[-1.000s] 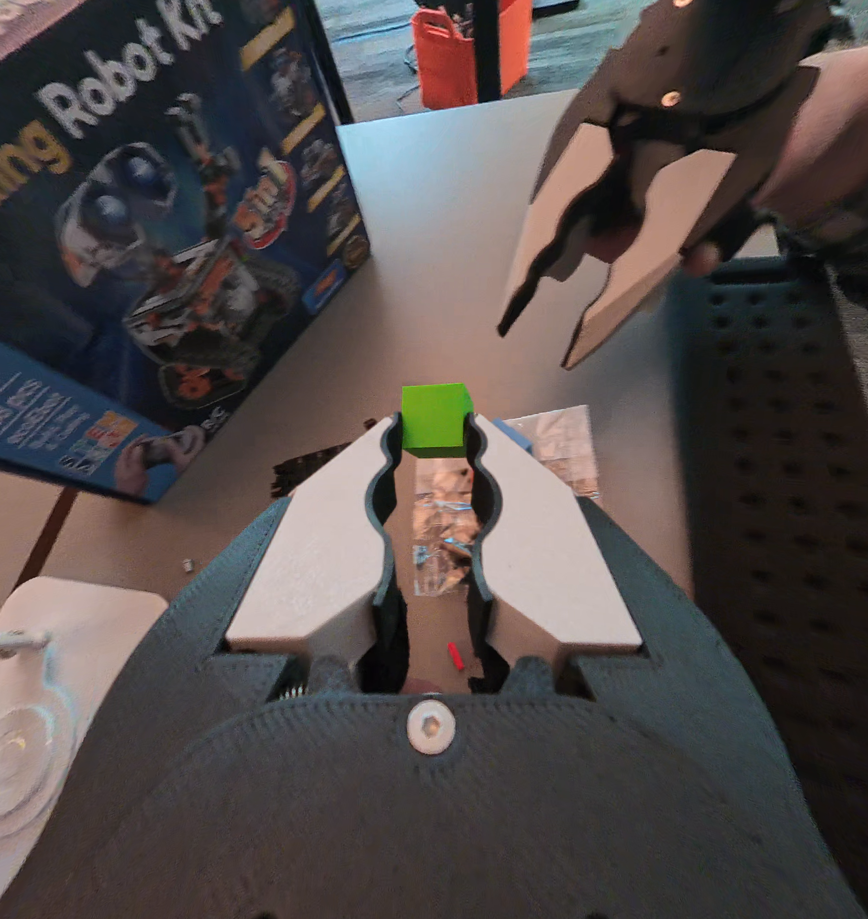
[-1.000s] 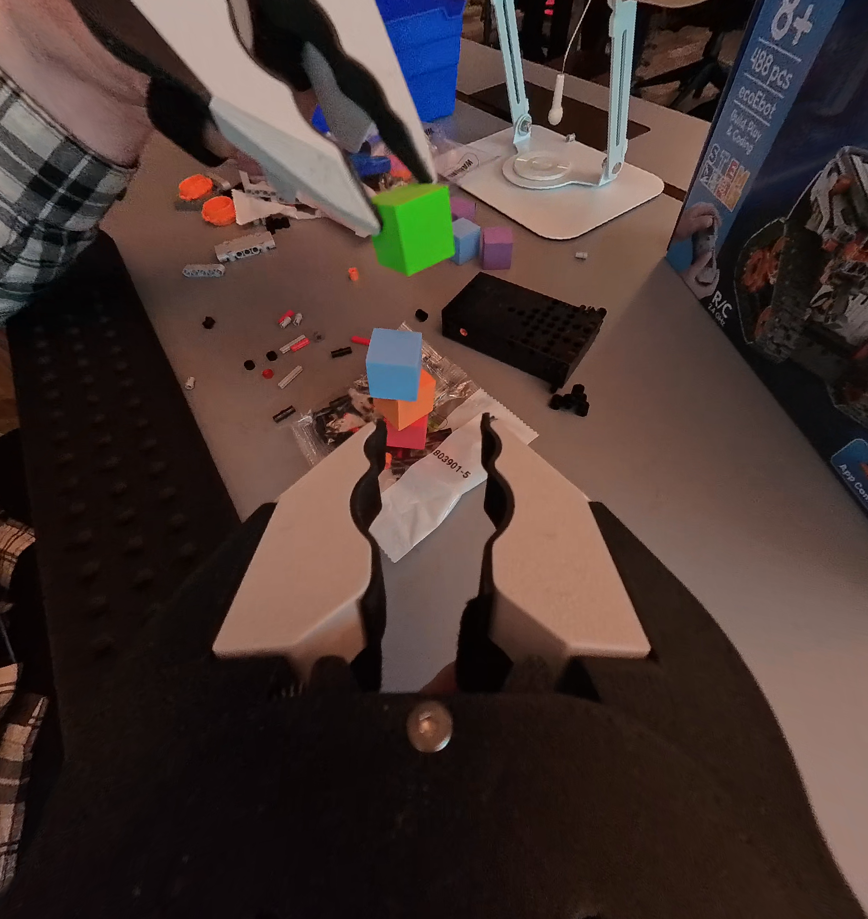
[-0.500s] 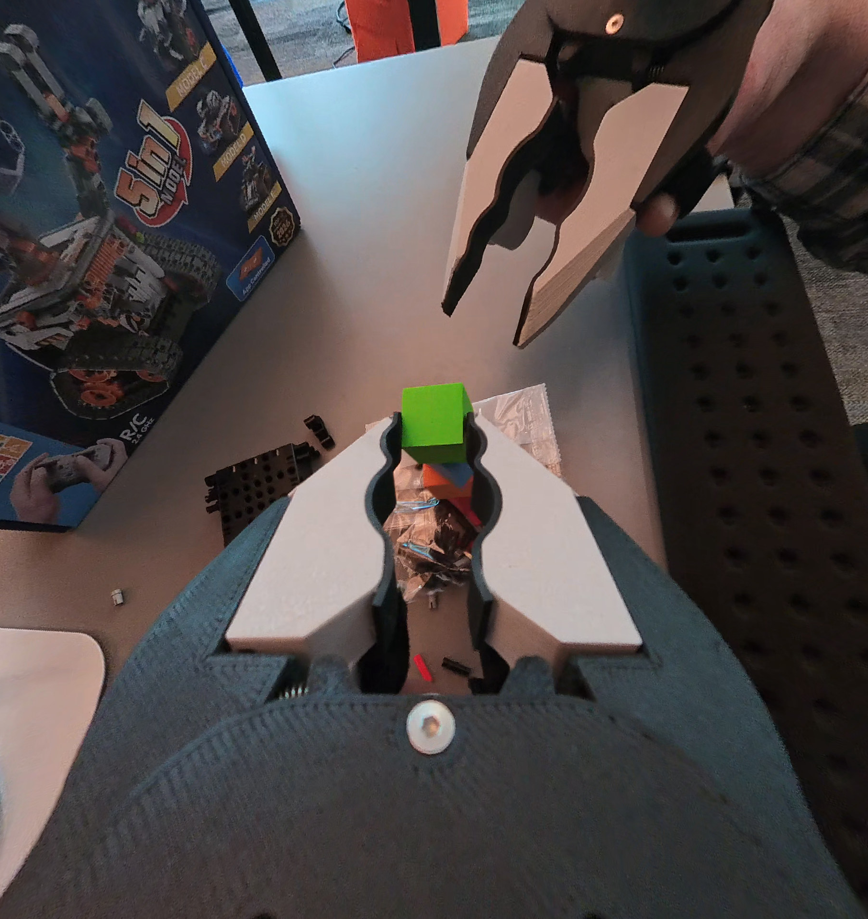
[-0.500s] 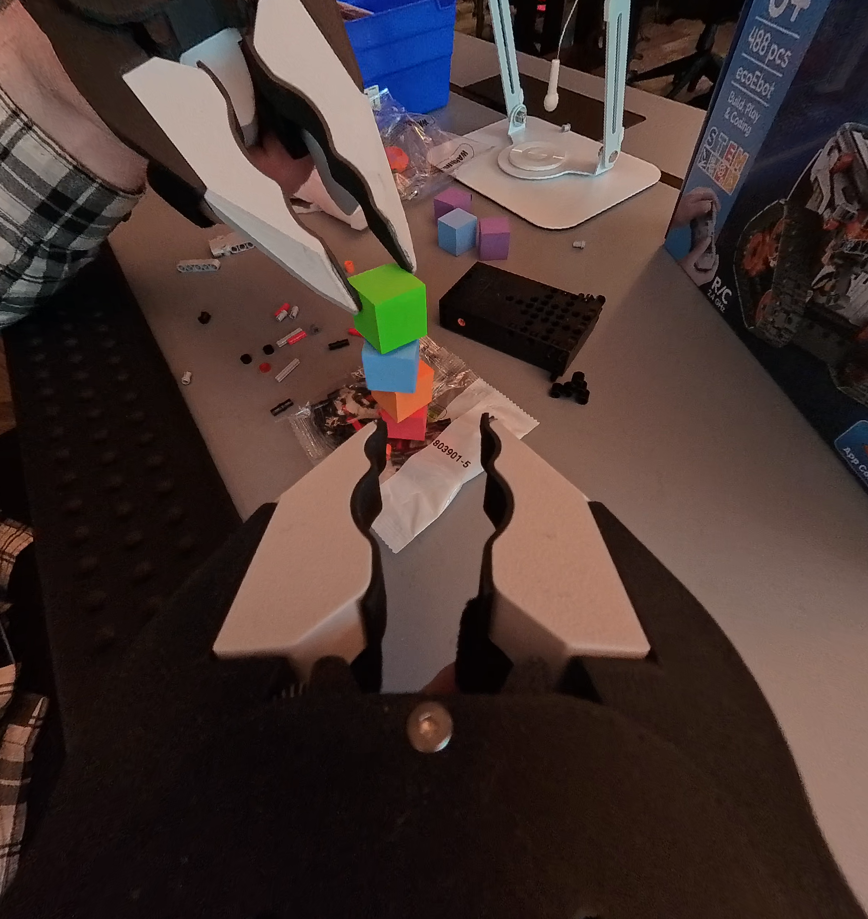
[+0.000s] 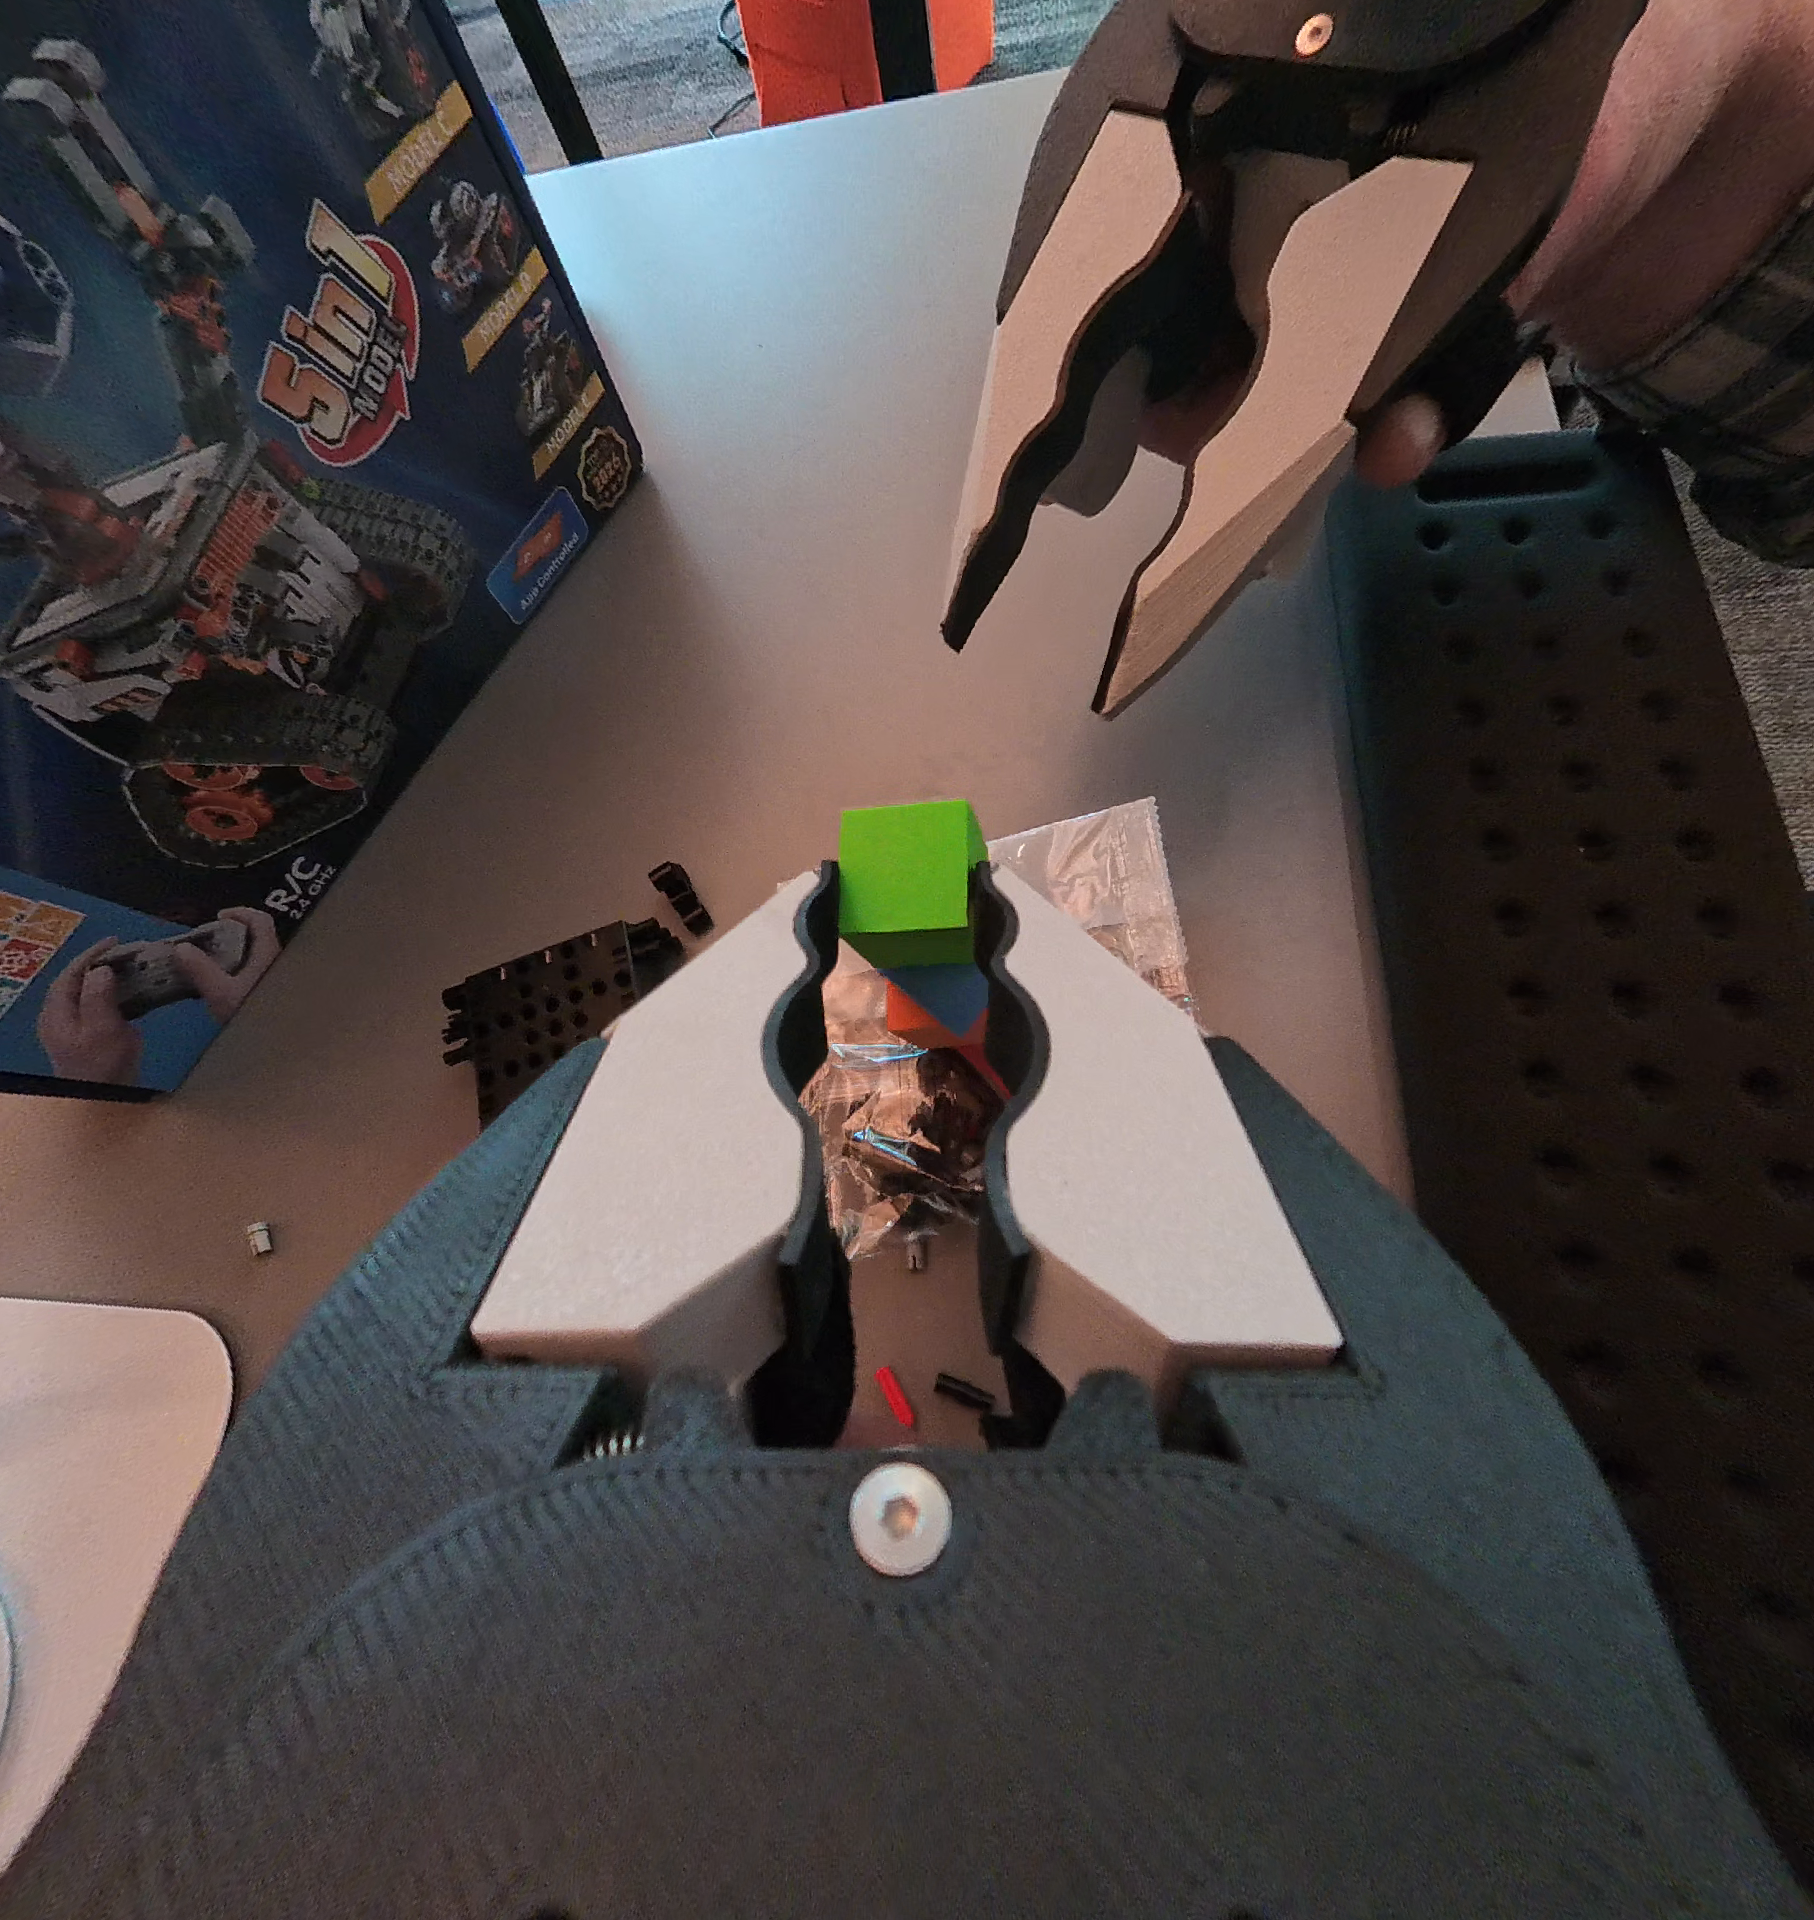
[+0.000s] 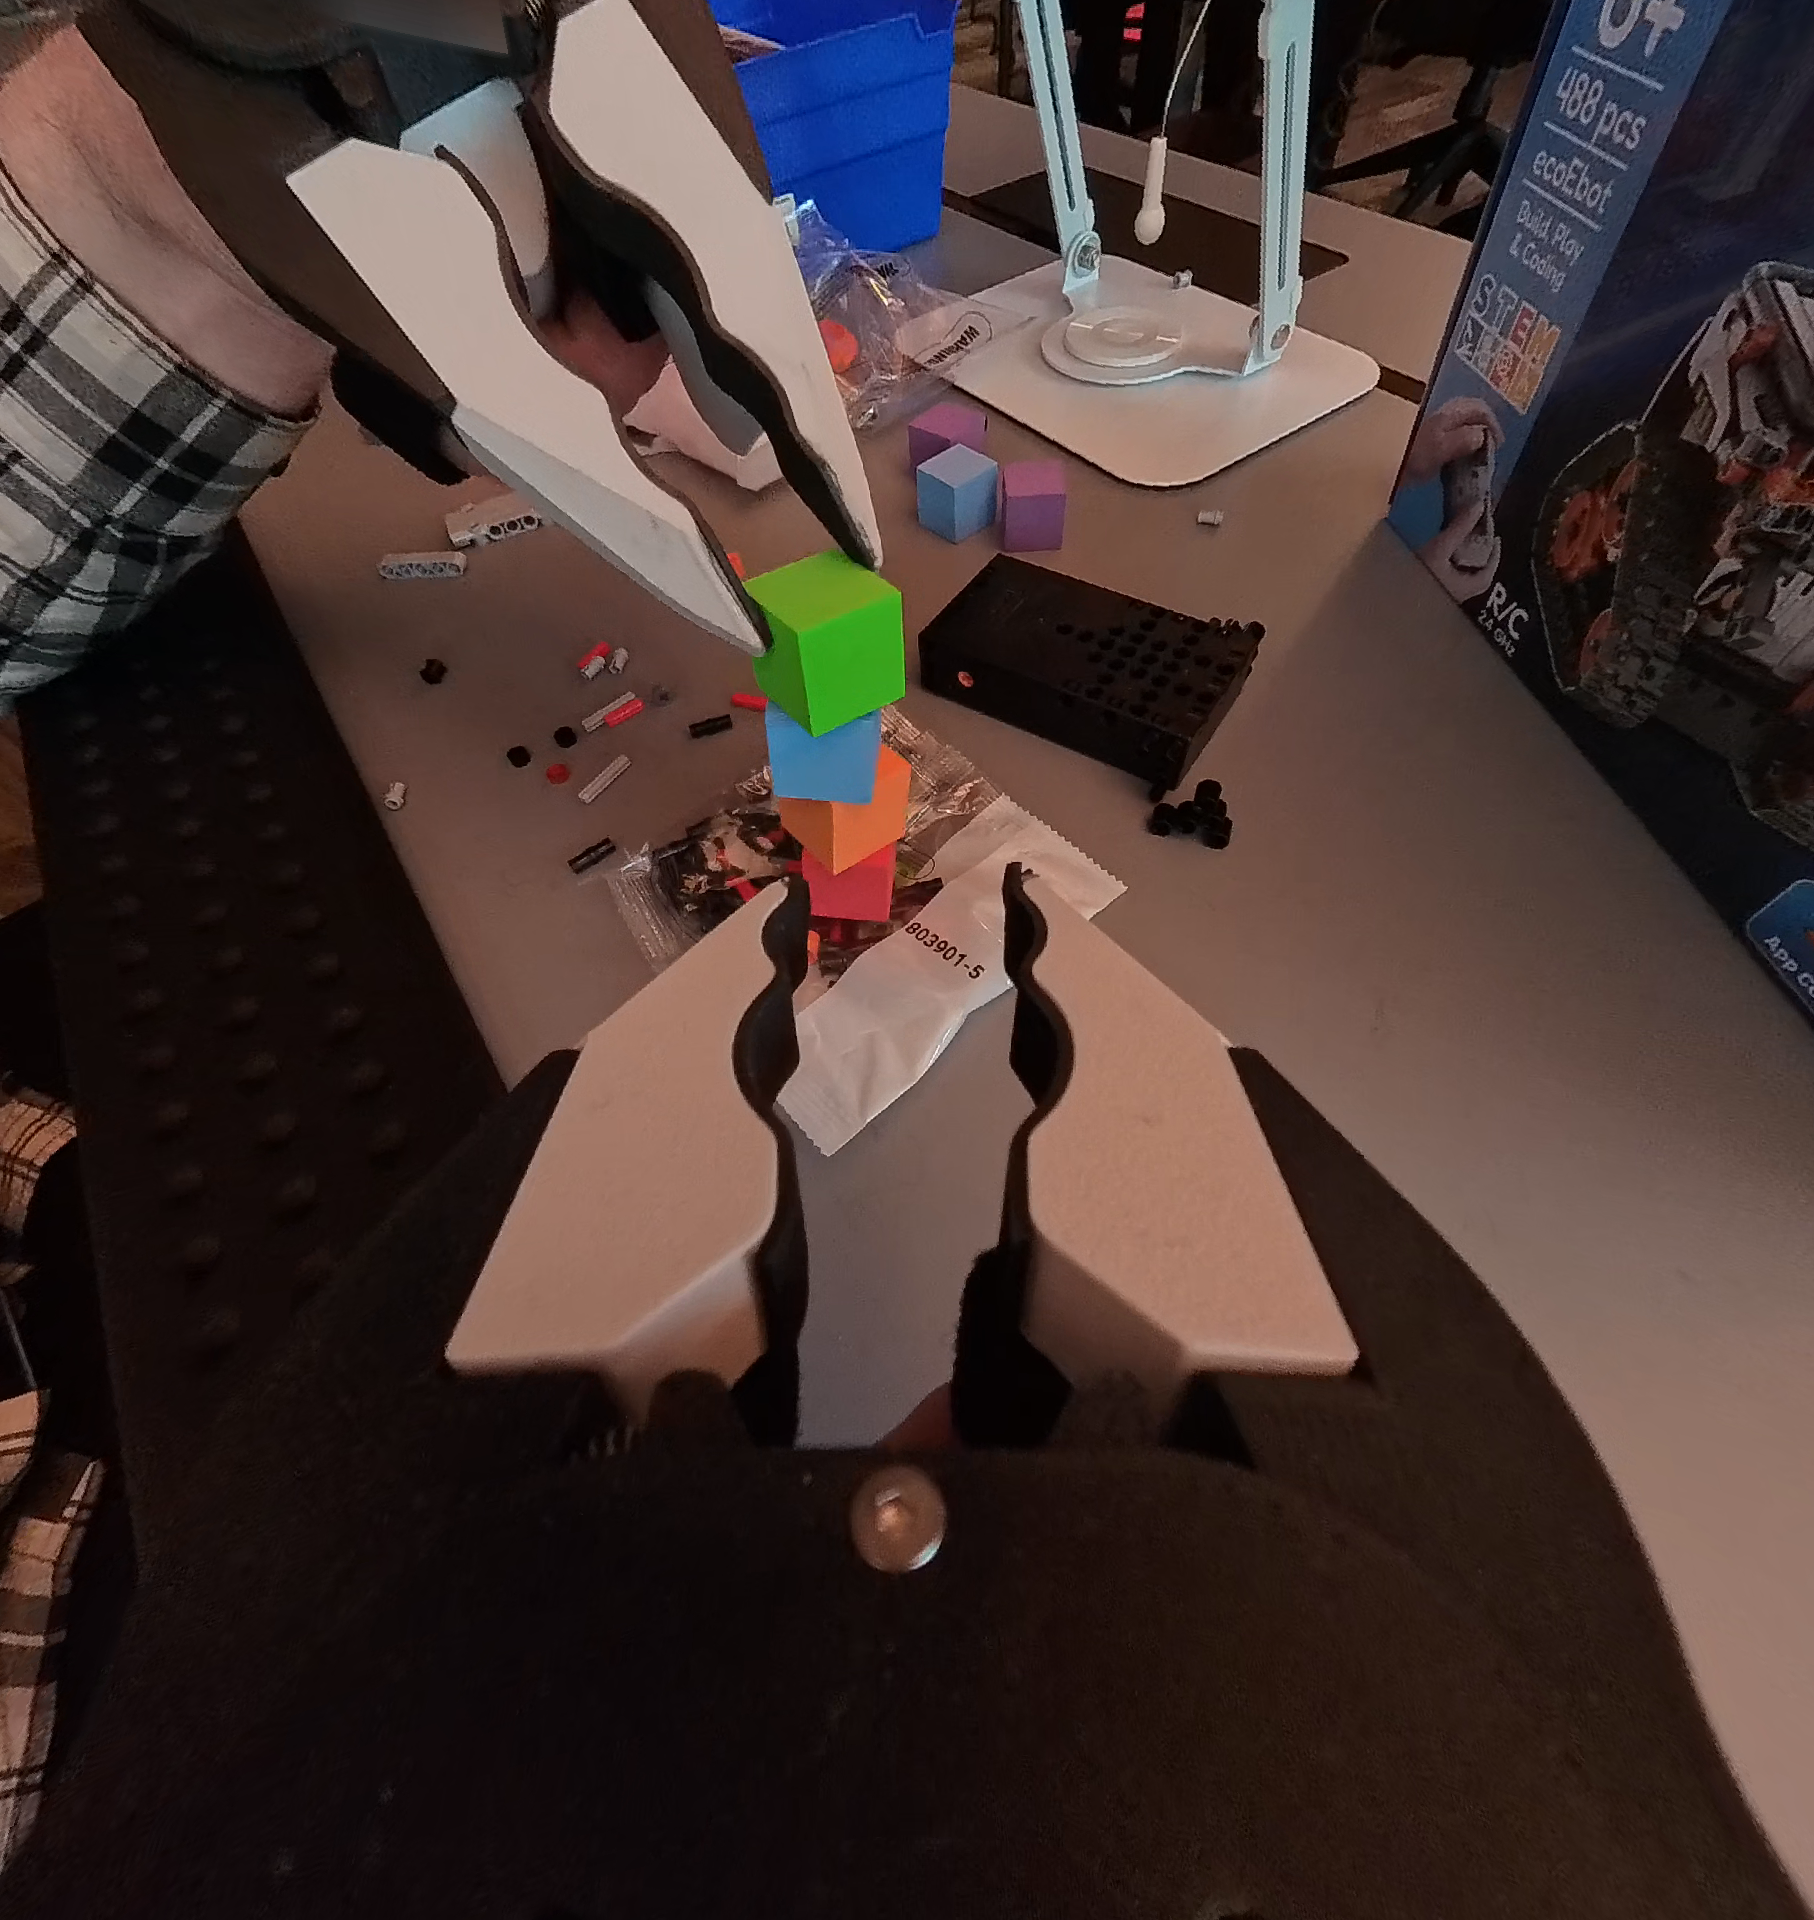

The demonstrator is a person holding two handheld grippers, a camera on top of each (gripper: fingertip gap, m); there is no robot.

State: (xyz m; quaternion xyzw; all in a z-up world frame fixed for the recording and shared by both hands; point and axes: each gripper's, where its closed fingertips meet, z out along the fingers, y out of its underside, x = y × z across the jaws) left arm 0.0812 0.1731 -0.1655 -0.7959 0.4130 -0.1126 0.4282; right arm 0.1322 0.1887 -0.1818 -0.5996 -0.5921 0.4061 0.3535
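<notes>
My left gripper (image 5: 908,883) is shut on a green cube (image 5: 903,873), which it holds by the fingertips. In the right wrist view the left gripper (image 6: 811,594) comes down from the upper left, and the green cube (image 6: 830,639) rests, slightly turned, on a stack. The stack is a blue cube (image 6: 825,753), an orange cube (image 6: 851,821) and a red cube (image 6: 849,888), standing on clear plastic bags. My right gripper (image 6: 903,894) is open and empty, just short of the stack's base. It also shows in the left wrist view (image 5: 1028,675), above the table beyond the stack.
A black perforated block (image 6: 1090,665) lies right of the stack. A large blue kit box (image 6: 1661,520) stands at the right. Purple and blue cubes (image 6: 986,488), a white lamp base (image 6: 1163,353) and a blue bin (image 6: 841,114) sit behind. Small loose parts (image 6: 591,717) lie left. Left tips to right tips: about 7 cm.
My left gripper has carried the green cube down from above the stack onto the blue cube. The right gripper has stayed nearly where it was, open.
</notes>
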